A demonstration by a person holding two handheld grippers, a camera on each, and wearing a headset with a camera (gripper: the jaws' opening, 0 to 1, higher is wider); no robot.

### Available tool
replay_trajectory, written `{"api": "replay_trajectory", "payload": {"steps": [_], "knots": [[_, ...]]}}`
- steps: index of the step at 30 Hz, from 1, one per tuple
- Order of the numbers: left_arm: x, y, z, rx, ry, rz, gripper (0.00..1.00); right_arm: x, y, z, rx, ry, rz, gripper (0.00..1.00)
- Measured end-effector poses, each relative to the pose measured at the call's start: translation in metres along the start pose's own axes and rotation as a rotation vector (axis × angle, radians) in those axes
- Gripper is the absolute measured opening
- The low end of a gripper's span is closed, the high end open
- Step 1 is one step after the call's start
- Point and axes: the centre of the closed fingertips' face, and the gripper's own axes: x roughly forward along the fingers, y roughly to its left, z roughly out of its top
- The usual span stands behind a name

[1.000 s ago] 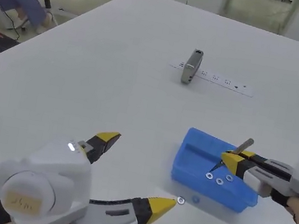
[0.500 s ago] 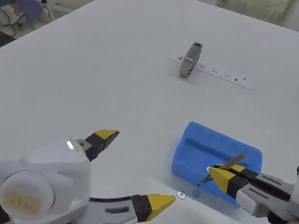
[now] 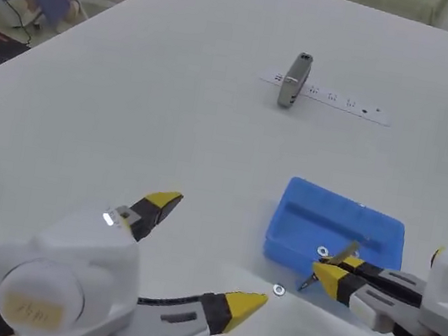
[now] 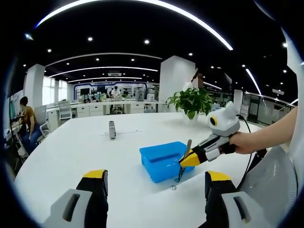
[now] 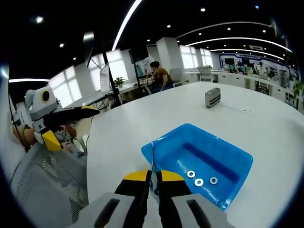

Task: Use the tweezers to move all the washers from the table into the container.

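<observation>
On the counter, one washer remains. Right claw, clamping tweezers, has swung off the container toward it; left claw gapes.

Bright, even light comes down from small round ceiling lamps and a long white strip light. The matte white table carries only a faint, soft shadow beside the blue plastic container. The slim metal tweezers look slightly smeared in the head view, and both gripper views bow hard toward their edges.
</observation>
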Motion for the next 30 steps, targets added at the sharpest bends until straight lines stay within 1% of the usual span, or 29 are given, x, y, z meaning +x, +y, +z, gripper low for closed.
{"api": "replay_trajectory", "payload": {"steps": [3,4,5,6,8,11,18,20,22,25,27,30], "knots": [[0.000,-0.004,0.003,-0.007,-0.014,-0.019,0.86,0.001,0.001,0.000,-0.020,0.005,0.003,0.03],[0.000,-0.004,0.004,-0.008,-0.018,-0.019,0.86,0.002,0.002,0.000,-0.060,0.017,0.003,0.03],[0.000,-0.003,0.003,-0.008,-0.016,-0.017,0.86,0.002,0.002,-0.001,-0.083,0.027,0.005,0.03],[0.000,-0.002,0.001,-0.009,-0.006,-0.013,0.86,0.002,0.003,-0.002,-0.128,0.044,0.005,0.03],[0.000,-0.003,0.002,-0.007,-0.011,-0.017,0.86,0.002,0.002,-0.003,-0.180,0.062,0.000,0.03],[0.000,-0.003,0.001,-0.007,-0.005,-0.016,0.85,0.004,0.007,-0.005,-0.171,0.060,0.024,0.04],[0.000,-0.002,0.002,-0.008,-0.007,-0.014,0.85,0.003,0.009,-0.007,-0.174,0.057,0.032,0.04],[0.000,-0.002,0.002,-0.010,-0.010,-0.015,0.85,0.002,0.009,-0.009,-0.154,0.050,0.042,0.04],[0.000,-0.003,0.002,-0.009,-0.008,-0.015,0.85,0.002,0.006,-0.011,-0.134,0.054,0.040,0.05],[0.000,-0.004,0.002,-0.005,-0.007,-0.018,0.85,0.002,-0.001,-0.012,-0.126,0.061,0.028,0.04],[0.000,-0.004,0.002,-0.005,-0.008,-0.018,0.85,0.003,-0.004,-0.013,-0.119,0.062,0.032,0.03],[-0.001,-0.003,0.003,-0.010,-0.015,-0.017,0.85,0.004,0.000,-0.015,-0.131,0.076,0.053,0.03]]}}
